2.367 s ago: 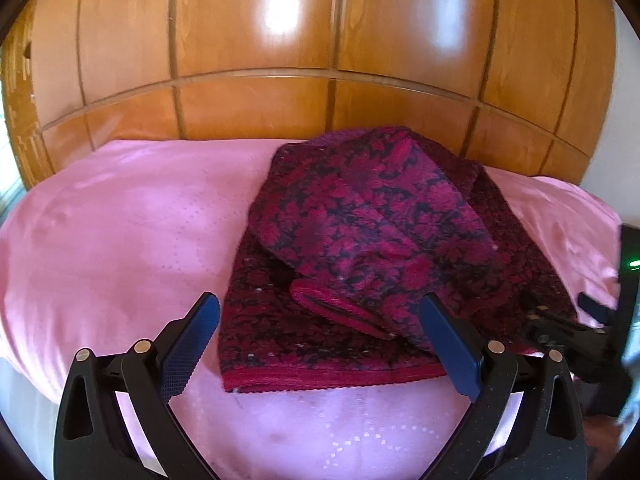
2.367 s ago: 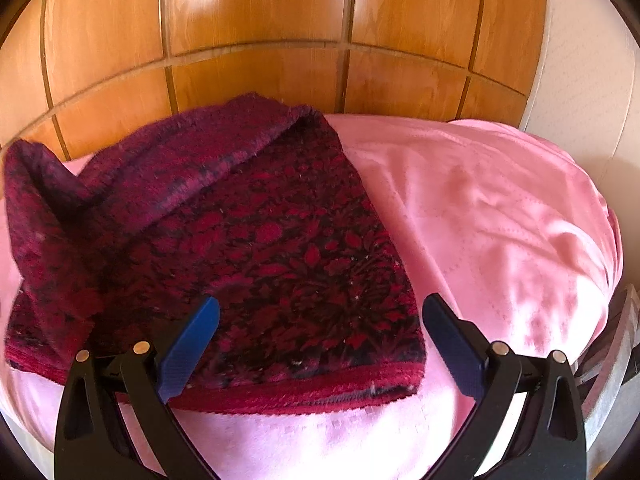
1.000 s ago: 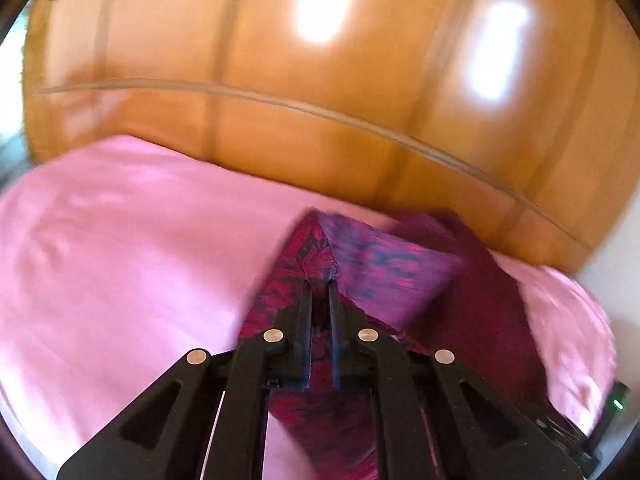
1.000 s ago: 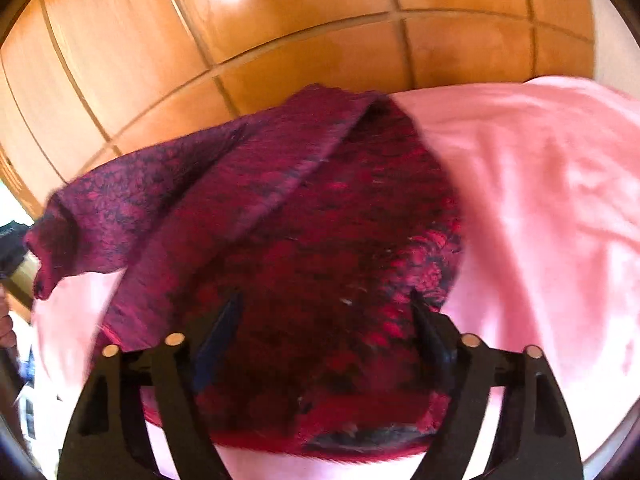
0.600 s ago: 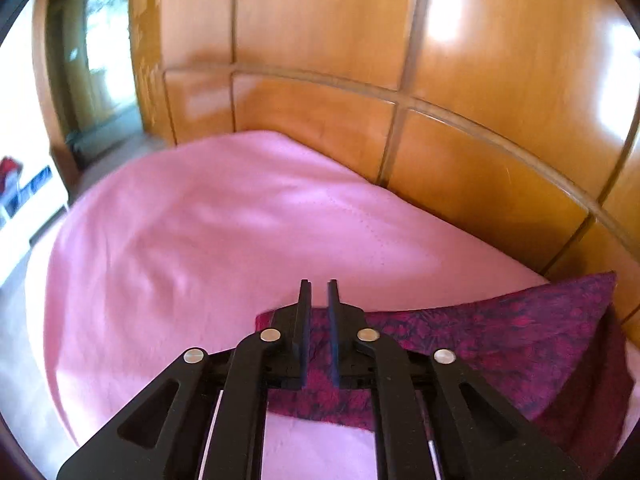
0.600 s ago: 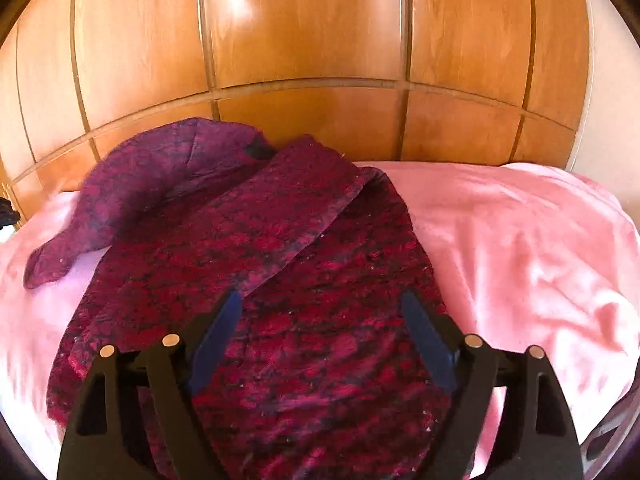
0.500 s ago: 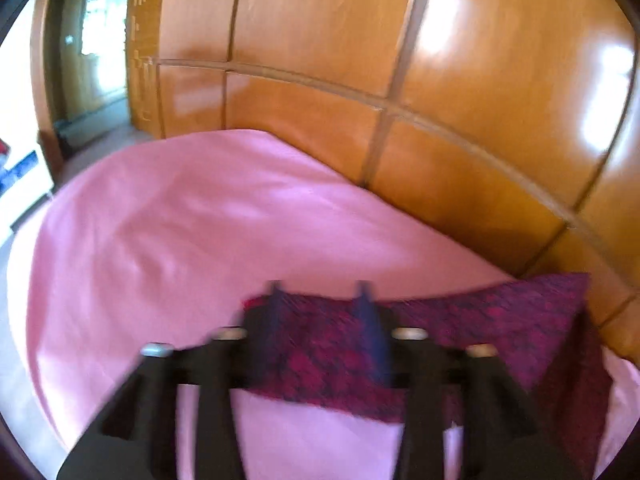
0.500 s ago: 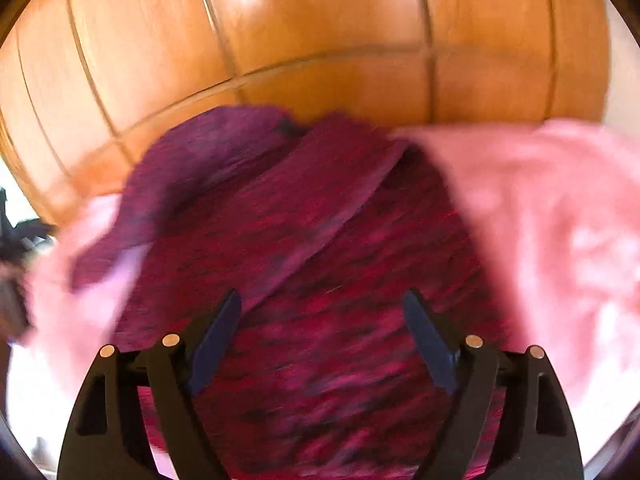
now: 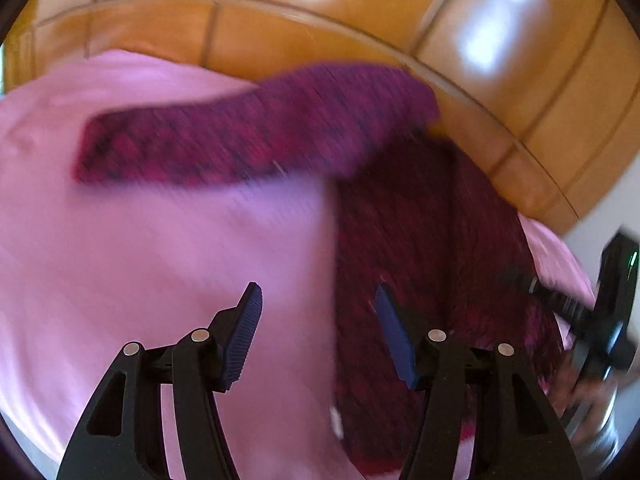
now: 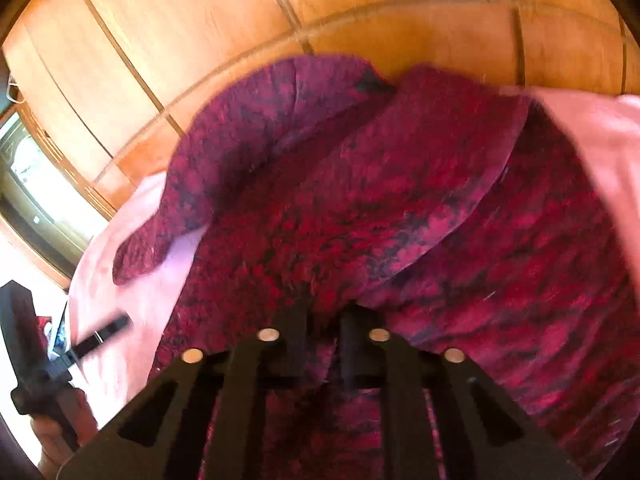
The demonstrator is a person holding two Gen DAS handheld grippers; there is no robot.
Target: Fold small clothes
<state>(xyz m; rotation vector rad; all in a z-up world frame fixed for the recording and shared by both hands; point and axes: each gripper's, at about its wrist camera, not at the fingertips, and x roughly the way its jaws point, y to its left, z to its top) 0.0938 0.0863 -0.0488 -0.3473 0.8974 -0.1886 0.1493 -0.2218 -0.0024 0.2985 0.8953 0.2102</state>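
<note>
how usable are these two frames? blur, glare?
Left wrist: heavy motion blur on the sweater and pink sheet; glare patches on the wood panelling; the left tool stays sharp. Right wrist: milder blur, sweater pattern readable, top-edge glare, right tool shadowed.

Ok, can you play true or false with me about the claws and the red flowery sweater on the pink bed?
1. The left claw is open and holds nothing. True.
2. The right claw is wide open. False: it is shut on the dark red patterned knit sweater.
3. The sweater lies on a pink bedsheet. True.
4. One sleeve stretches out sideways across the sheet. True.
5. The panelled wall behind is blue. False: it is glossy orange-brown wood.
</note>
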